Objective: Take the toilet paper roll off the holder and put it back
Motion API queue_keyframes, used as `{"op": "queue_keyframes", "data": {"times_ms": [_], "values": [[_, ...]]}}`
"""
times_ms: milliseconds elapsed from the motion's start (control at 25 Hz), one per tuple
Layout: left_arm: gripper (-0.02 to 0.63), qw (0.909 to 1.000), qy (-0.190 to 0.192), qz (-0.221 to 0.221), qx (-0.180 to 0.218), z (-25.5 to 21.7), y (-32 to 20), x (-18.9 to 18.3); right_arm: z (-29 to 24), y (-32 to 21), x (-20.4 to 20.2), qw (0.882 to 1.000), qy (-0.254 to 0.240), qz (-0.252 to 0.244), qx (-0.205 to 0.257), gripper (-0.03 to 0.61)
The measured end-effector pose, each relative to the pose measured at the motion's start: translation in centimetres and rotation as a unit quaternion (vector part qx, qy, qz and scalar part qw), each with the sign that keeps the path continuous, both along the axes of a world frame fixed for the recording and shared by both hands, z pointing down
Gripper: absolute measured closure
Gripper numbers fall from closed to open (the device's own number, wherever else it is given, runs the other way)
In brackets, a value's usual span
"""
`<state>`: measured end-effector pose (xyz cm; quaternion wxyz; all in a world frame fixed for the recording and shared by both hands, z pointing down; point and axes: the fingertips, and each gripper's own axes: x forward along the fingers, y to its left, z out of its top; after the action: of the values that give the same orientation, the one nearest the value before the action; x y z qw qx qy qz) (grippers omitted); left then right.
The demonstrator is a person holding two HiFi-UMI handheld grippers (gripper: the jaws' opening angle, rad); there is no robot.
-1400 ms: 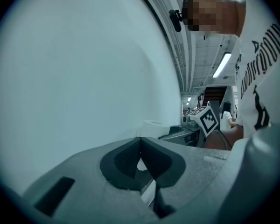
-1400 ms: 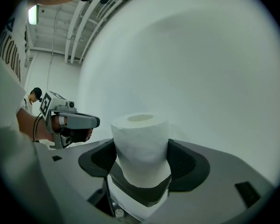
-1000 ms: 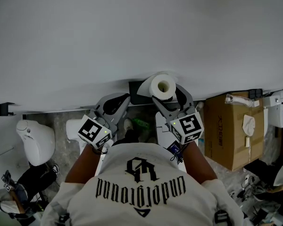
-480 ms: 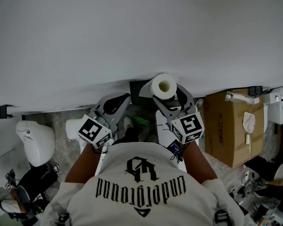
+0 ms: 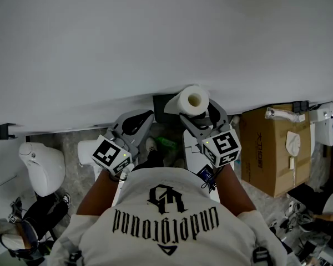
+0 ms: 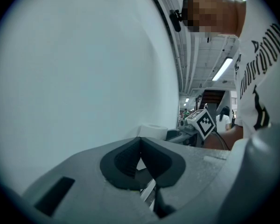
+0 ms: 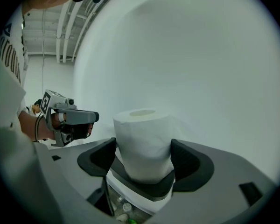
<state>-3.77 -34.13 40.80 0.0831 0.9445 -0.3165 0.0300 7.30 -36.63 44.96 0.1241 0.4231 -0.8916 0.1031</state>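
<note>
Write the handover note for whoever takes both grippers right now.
Right gripper: shut on the toilet paper roll, which stands upright between its jaws, core hole facing up, close to the white wall.
Left gripper: shut and empty, held off to the left.
A dark bracket on the wall beside the roll is probably the holder. Whether the roll touches it cannot be told.
Done: the roll is gripped.
Left: seat it back on the holder, then open the right jaws and pull back.
</note>
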Motion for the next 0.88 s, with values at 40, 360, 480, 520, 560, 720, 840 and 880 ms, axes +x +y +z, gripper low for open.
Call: {"op": "queue_keyframes", "data": {"times_ms": [40, 360, 480, 520, 560, 720, 840, 880], "values": [[0.601, 1.0, 0.0, 0.0, 0.001, 0.0, 0.1, 0.0, 0.0, 0.1, 0.0, 1.0, 0.001, 0.001, 0.001, 0.245], [0.601, 0.9999, 0.003, -0.005, 0.01, -0.6, 1.0, 0.6, -0.7, 1.0, 0.9, 1.0, 0.004, 0.0, 0.011, 0.245], [0.601, 0.9999, 0.003, -0.006, 0.013, -0.8, 1.5, 1.0, -1.1, 1.6, 1.3, 1.0, 0.004, -0.002, 0.016, 0.245], [0.601, 0.9999, 0.003, -0.007, 0.015, -0.9, 1.7, 1.2, -1.2, 1.8, 1.4, 1.0, 0.005, -0.003, 0.018, 0.245], [0.601, 0.9998, 0.003, -0.007, 0.016, -1.0, 1.9, 1.3, -1.4, 2.0, 1.6, 1.0, 0.005, -0.003, 0.02, 0.245], [0.601, 0.9997, 0.004, -0.008, 0.023, -1.5, 2.6, 2.1, -2.0, 2.8, 2.5, 1.0, 0.003, -0.002, 0.029, 0.245], [0.601, 0.9995, 0.005, -0.012, 0.027, -1.8, 3.3, 2.6, -2.4, 3.6, 3.1, 0.999, 0.0, -0.007, 0.032, 0.245], [0.601, 0.9995, 0.005, -0.013, 0.029, -1.8, 3.5, 2.7, -2.5, 3.9, 3.2, 0.999, 0.001, -0.01, 0.033, 0.245]]}}
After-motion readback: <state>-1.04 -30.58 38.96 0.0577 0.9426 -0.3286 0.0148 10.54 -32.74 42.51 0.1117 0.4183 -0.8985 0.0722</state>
